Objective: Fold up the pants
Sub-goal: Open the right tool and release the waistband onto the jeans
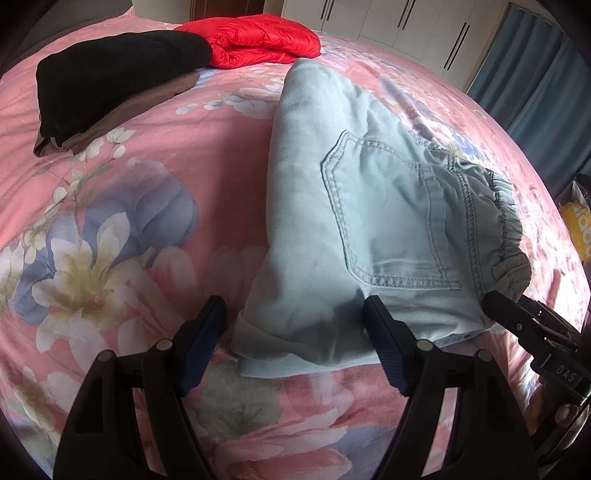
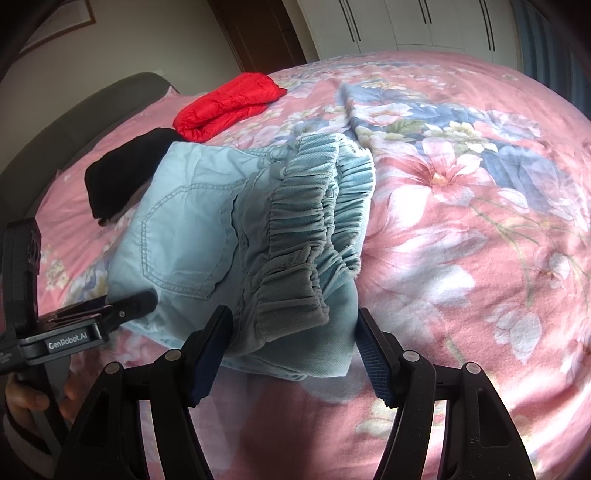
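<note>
Left tool (image 1: 293,317): fingers apart, nothing clamped. The right finger pad (image 1: 384,347) sits at or on the near edge of the pants; contact can't be confirmed. The left pad is over bare bedspread.

Right tool (image 2: 293,328): fingers apart, straddling the near corner at the waistband end, not closed on it.

Light-blue denim pants with gathered elastic waistband (image 1: 354,221): lying on the bed as a compact stack of several layers, back pocket (image 1: 388,218) facing up, waistband bunched at the right end (image 2: 314,229).

Progress, as judged: main folds look done and the bundle is short and thick. What remains is likely a last tidy or squaring-up. The waistband layers are splayed rather than aligned, and the near hem edge (image 1: 295,358) sticks out under the top layer.

Pink floral bedspread (image 1: 129,221): open room to the left of the pants and, in the right wrist view, a wide free stretch to the right. Both tools have clear space to back out toward the near side.

Far side: folded black garment on a brown one (image 1: 118,85), and a folded red puffer jacket (image 1: 255,40), well apart from the pants in the left view. Beyond those are white wardrobe doors (image 1: 406,22). The bed's right edge and a blue curtain (image 1: 535,81) limit reach on that side.
</note>
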Demonstrator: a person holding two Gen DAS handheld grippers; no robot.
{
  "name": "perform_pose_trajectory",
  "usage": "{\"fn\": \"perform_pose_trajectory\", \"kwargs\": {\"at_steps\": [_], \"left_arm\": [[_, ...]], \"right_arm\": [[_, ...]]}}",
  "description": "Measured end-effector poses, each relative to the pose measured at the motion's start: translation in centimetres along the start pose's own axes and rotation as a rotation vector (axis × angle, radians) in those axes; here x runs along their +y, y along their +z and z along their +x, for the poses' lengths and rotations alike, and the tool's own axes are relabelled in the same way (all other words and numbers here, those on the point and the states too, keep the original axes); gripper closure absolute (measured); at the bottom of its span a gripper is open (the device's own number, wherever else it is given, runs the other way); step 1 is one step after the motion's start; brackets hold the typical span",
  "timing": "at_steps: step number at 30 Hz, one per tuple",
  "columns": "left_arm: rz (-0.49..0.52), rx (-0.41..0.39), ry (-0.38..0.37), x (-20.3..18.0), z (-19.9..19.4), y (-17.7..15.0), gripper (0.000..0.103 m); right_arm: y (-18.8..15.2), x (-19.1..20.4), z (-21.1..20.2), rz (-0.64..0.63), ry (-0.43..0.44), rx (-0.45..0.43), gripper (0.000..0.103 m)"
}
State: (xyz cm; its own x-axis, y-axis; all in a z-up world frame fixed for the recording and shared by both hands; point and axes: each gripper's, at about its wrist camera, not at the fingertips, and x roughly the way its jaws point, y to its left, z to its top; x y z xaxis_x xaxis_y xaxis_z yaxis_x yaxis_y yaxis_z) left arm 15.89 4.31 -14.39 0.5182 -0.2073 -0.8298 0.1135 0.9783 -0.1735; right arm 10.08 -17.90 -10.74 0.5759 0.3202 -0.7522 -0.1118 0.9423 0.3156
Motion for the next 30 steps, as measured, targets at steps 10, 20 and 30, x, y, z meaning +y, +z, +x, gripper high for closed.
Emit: {"fn": "perform_pose_trajectory", "kwargs": {"at_steps": [10, 20, 30], "left_arm": [[0.003, 0.002, 0.004, -0.04, -0.19, -0.06, 0.026], [-0.001, 0.007, 0.001, 0.04, -0.33, -0.23, 0.026], [-0.005, 0.01, 0.002, 0.08, -0.14, -0.23, 0.025]], "right_arm": [[-0.03, 0.16, -0.1, 0.002, -0.007, 0.003, 0.036], [-0.32, 0.45, -0.42, 0.0, -0.018, 0.006, 0.036], [-0.39, 0.41, -0.23, 0.002, -0.018, 0.007, 0.036]]}}
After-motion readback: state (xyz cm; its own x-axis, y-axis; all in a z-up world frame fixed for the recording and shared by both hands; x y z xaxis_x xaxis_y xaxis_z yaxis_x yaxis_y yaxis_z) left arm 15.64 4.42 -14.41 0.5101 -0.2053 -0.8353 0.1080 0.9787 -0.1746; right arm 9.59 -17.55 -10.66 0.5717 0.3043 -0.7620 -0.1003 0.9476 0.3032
